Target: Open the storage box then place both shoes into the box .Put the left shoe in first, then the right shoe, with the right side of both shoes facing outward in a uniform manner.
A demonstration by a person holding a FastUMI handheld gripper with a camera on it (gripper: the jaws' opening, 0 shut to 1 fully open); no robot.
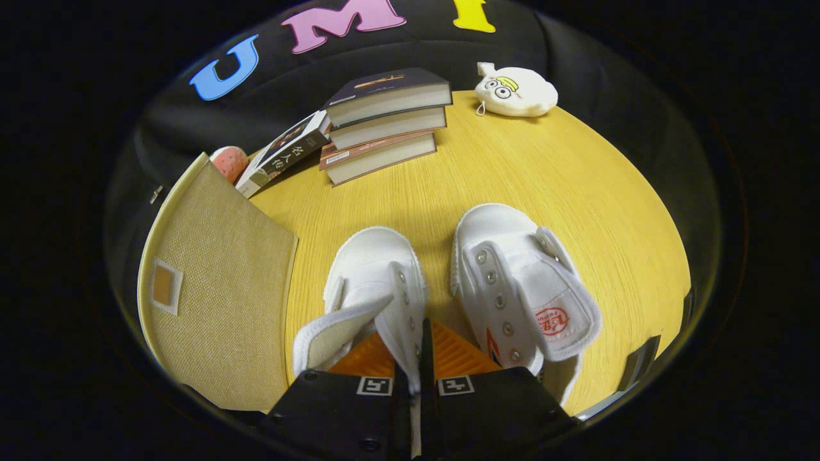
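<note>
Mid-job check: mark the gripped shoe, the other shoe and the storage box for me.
Gripped shoe (375,266): gripper view, on its toe cap, beyond the fingers.
Other shoe (496,230): gripper view, on its toe cap.
Storage box (224,282): gripper view, on its beige fabric lid.

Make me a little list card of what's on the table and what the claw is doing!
claw: shut on the left shoe's side flap
left shoe: white, between the fingers
right shoe: white, beside the left one, untouched
storage box: beige fabric, left of the shoes
books: stacked beyond the shoes
plush toy: white, at the table's far edge
table: yellow wood
</note>
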